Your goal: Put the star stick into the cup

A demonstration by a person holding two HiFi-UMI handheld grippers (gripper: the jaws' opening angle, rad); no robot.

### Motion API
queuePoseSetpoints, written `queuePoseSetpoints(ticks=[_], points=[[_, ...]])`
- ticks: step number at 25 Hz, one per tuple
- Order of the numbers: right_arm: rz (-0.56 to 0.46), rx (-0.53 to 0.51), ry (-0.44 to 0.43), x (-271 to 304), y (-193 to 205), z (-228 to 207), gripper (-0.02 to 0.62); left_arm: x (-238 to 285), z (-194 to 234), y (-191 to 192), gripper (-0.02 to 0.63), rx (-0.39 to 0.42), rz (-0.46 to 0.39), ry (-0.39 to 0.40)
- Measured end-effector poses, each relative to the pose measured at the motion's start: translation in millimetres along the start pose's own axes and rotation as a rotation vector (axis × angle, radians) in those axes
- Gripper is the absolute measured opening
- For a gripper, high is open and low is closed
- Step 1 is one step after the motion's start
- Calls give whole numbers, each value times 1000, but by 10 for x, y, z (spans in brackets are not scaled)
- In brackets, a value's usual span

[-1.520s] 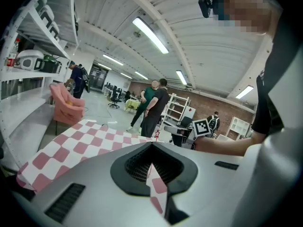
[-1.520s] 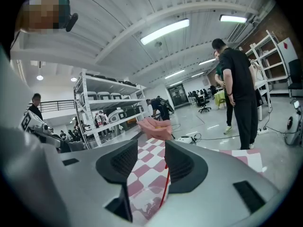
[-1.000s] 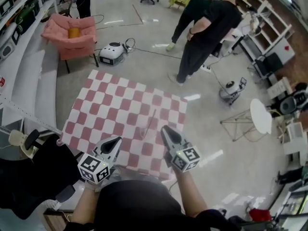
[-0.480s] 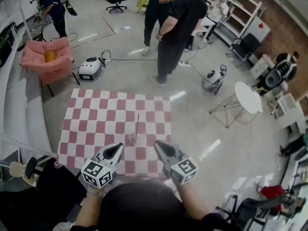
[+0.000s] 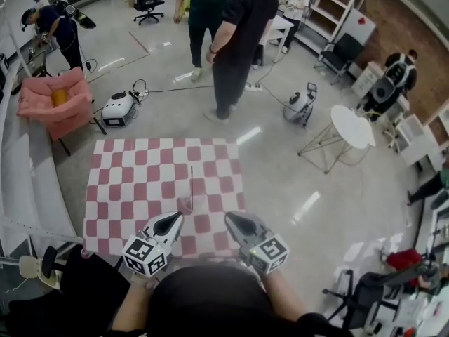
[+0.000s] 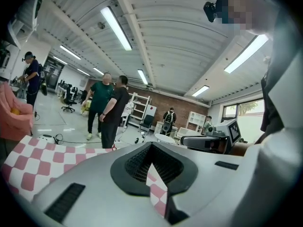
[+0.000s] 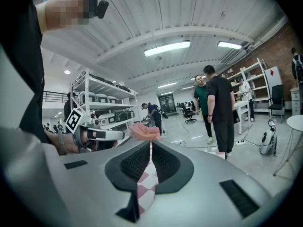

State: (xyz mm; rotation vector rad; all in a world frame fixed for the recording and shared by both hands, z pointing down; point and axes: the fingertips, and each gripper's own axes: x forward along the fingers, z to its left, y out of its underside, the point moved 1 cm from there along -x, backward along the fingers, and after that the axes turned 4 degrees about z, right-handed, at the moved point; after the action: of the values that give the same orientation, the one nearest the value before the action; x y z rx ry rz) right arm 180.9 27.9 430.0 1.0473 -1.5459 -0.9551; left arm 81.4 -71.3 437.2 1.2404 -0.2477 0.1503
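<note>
— Jaws first! Are the ones on the left gripper open?
— No. Their tips touch each other. Nothing is pinched there. Through the small gap lower down you only see a bit of the pink and white checkered cloth.
— And the right gripper?
— Its jaws are pressed together too. Only a thin slit is left, and it holds nothing.
— Where is the star stick?
— It is out on the cloth, thin and almost straight up. Its bottom end is at the cup, and it looks like it stands inside it. The star is too small to make out.
— Where is the cup?
— Near the front edge of the cloth, between the two grippers, and closer to the left one. It sits just ahead of that gripper's tip. The right gripper is a little way off to the side.
— Who else is there?
— Two people stand on the floor past the cloth. A pink chair is off to the left.
</note>
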Motion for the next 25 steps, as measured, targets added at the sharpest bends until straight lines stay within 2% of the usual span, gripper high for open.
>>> queuePoseSetpoints(ticks=[9,25], points=[[-16,32,43,-109,53,-18,18,80,-161,10,41,9,9,63],[-17,44,57,-130,73,-25,17,77,-239,-16,41,13,6,83]])
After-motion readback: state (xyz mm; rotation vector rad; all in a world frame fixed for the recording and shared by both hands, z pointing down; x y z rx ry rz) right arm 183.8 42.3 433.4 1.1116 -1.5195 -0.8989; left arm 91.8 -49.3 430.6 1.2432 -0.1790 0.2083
